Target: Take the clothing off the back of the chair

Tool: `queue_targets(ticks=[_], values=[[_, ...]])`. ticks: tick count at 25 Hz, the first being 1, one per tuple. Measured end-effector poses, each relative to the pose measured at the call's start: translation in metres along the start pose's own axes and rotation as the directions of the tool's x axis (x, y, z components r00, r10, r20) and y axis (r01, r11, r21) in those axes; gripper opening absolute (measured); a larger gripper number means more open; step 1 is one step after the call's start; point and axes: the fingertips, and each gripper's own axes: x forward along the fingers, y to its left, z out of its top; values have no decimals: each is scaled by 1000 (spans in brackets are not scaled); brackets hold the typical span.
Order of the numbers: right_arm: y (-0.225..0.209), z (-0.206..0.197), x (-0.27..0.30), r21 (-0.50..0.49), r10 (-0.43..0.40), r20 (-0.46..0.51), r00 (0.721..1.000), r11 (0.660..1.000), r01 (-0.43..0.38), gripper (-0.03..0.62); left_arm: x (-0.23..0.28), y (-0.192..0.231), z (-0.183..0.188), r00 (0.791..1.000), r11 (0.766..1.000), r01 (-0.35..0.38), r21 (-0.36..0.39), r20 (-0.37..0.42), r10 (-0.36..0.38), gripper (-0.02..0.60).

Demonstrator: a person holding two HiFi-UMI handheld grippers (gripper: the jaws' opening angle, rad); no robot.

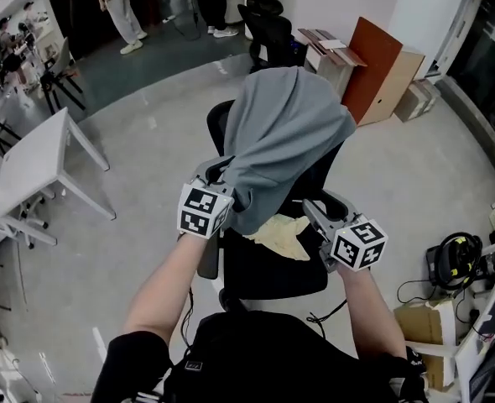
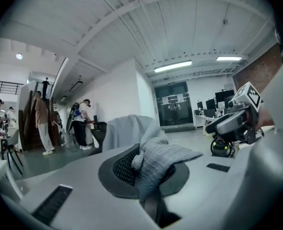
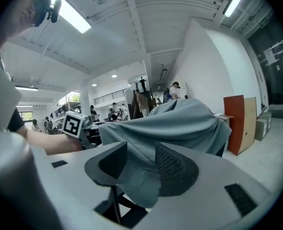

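Clothing point(image 1: 288, 137), a grey garment, is seen draped over the backrest of the black office chair point(image 1: 268, 274). The top of the backrest is capped like a hood, and the long axis runs from that far, high peak down to a near hem that hangs just above the seat. A yellow cloth point(image 1: 281, 235) is noted on the seat under the hem, apart from either gripper. The near left corner of the hem is held by the left gripper point(image 1: 222, 175). In the left gripper view its jaws are pressed together on a bunched fold of the grey fabric point(image 2: 156, 157), which spills out over the pads. The near right edge of the hem is met by the right gripper point(image 1: 312, 214). In the right gripper view the jaws point(image 3: 141, 166) are spread, with a flap of the garment point(image 3: 180, 121) hanging down between the pads; no pinch on it can be made out. From both sets of jaws the bulk of the garment lies ahead and above, on the far side. It is judged that the hood must be raised clear of the backrest top before the garment can be drawn toward the near side, and that only the left side is secured for that lift.
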Motion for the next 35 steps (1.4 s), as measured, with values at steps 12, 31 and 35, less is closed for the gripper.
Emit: queue_targets(ticks=[12, 31, 35], values=[[-74, 10, 104, 72, -155, -90, 984, 984, 162, 313, -1, 25, -31, 994, 990, 112, -89, 12, -111, 18], [-217, 0, 194, 296, -126, -151, 981, 941, 166, 460, 61, -18, -59, 984, 981, 49, -189, -159, -80, 18], [-224, 3, 214, 309, -53, -138, 989, 946, 94, 458, 67, -26, -57, 985, 978, 23, -206, -165, -58, 18]])
